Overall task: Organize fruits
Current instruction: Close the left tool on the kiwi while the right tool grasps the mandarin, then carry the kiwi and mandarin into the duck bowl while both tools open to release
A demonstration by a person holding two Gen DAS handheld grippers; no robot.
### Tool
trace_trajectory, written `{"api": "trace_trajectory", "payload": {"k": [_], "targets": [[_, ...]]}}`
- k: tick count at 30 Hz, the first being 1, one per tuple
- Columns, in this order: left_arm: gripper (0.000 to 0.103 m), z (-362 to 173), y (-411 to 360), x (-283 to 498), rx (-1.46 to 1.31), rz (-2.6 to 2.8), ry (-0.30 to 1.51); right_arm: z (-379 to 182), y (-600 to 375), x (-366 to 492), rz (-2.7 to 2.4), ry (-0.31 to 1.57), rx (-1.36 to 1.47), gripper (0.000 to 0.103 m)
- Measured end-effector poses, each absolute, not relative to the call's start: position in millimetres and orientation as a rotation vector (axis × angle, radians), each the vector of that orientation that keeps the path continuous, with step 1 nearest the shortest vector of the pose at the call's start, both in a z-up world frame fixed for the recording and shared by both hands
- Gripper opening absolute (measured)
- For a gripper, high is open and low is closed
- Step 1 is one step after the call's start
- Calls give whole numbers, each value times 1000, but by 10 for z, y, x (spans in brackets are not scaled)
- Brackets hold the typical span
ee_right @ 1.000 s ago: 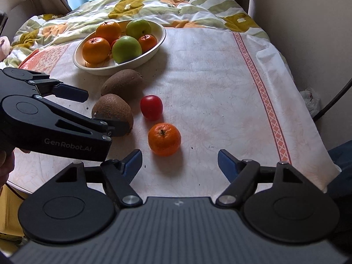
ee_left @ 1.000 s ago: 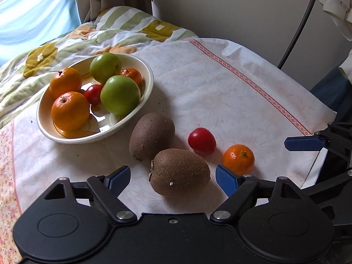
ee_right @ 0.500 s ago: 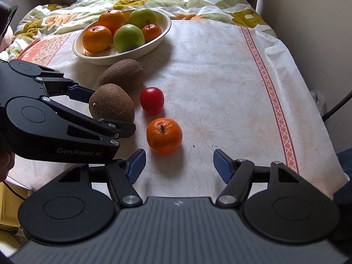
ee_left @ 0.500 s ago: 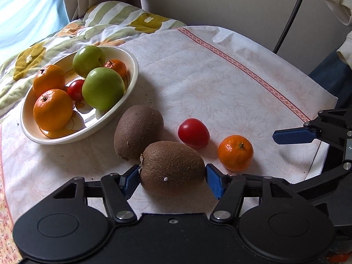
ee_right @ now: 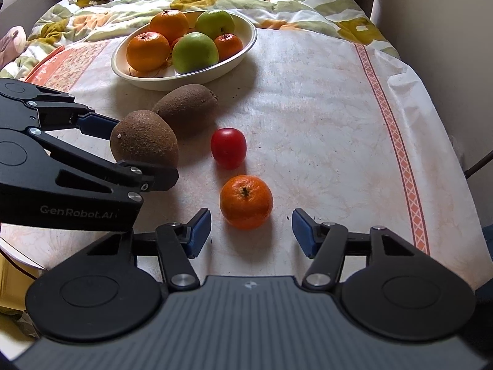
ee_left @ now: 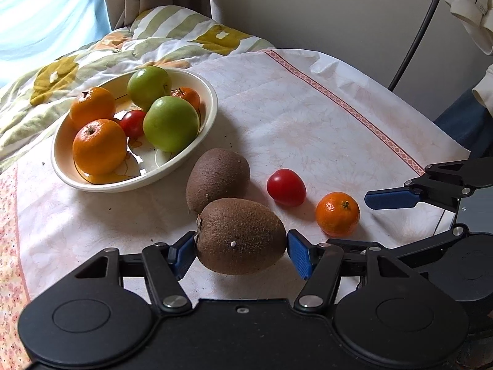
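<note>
At six o'clock in the left wrist view, the fuzzy brown oval kiwi (ee_left: 242, 236) is clamped between the blue pads of the left claw (ee_left: 241, 251), apparently just lifted off the cloth-covered counter (ee_left: 308, 117). The right claw (ee_right: 251, 231) is held wide apart and empty before the small orange mandarin (ee_right: 246, 202). A carry toward eleven o'clock is judged next, into the cream ceramic fruit bowl (ee_left: 201, 151), over the second kiwi (ee_left: 218, 177).

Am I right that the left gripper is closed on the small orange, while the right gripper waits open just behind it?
Not quite. The left gripper is closed on the nearer kiwi, as the left wrist view shows. The small orange lies free on the tablecloth, with the open right gripper just behind it.
</note>
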State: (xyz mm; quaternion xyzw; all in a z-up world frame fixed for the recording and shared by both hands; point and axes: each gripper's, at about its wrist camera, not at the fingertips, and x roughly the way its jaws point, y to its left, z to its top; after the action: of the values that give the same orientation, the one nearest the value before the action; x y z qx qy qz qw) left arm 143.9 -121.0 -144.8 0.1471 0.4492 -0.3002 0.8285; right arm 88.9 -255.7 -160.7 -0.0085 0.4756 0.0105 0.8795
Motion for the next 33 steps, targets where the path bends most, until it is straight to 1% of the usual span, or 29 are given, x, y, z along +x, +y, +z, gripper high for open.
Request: {"api": "trace_trajectory", "payload": {"k": [11,12,13,14,23,33], "targets": [[67,-1319,-962,1403,268,-575,933,-1626,-2496,997,34,977,-45,66],[67,-1314,-937,1405,268,-569,932,-1632,-2487,1004,30,977,-49,63],[67,-1307,-915,1404,268,-563,931,-1640,-2475,1011,26,980,-51,56],[67,-1300,-892,1403,265,-558,929,-1653,-2469,1021,25,988,-50,54],[67,-1176,-671,1382,232,-521,914,-1569,-2433,1013,5,978,-35,53],[67,-789,-360,1377,181,-469,854,-1081,-2275,1026,21,907,-19,53]]}}
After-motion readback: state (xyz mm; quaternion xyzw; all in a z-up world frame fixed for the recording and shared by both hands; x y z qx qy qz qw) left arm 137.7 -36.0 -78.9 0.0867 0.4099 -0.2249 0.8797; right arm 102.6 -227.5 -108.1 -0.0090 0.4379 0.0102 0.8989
